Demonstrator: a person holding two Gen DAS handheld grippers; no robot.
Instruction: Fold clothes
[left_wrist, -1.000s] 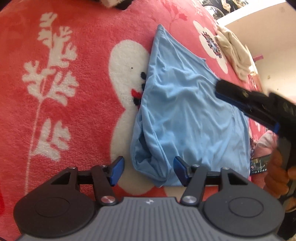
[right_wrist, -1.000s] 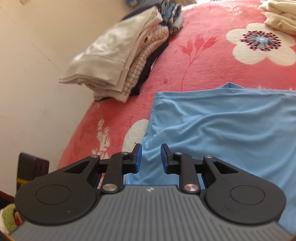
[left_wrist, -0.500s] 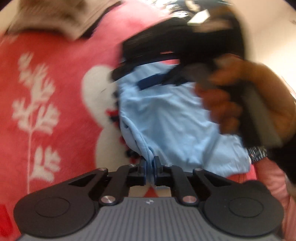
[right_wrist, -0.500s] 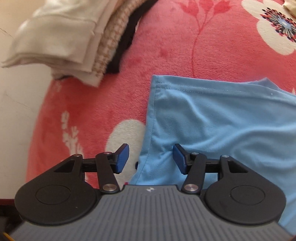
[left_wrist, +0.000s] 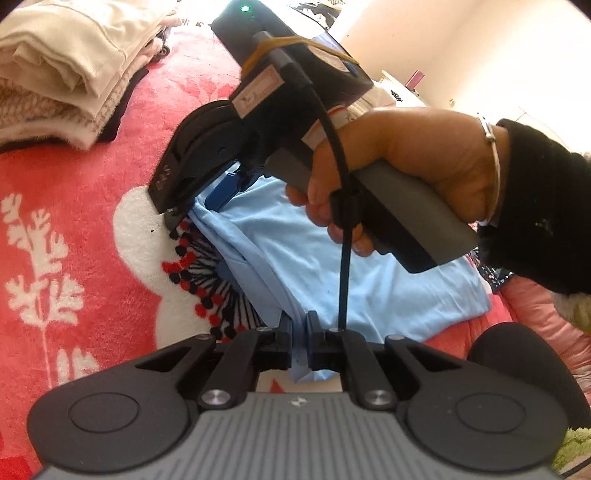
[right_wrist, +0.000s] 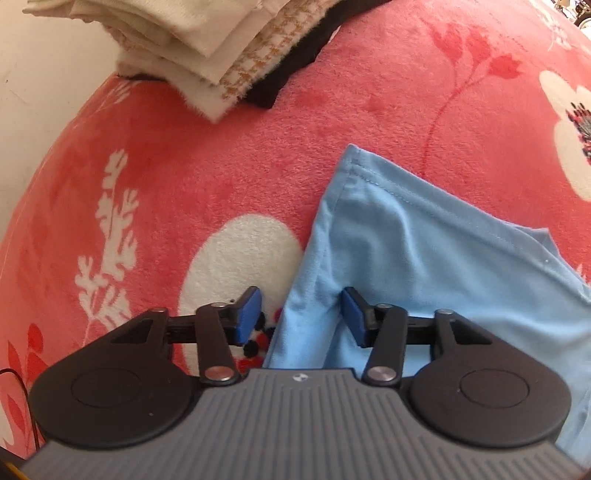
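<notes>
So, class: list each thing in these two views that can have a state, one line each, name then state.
left gripper: shut on the blue garment's edge.
right gripper: jaws closing around the garment's edge, pads not yet pressing.
blue garment: lying partly folded on the blanket.
pile of clothes: folded, stacked.
blanket: spread out.

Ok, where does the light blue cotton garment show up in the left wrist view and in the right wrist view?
Left wrist view: light blue cotton garment lies centre, its near edge pinched in the shut left gripper.
Right wrist view: it fills the lower right, its side edge between the closing pads of the right gripper.
Shared landmark: the stack of folded cream clothes, upper left in both.
</notes>
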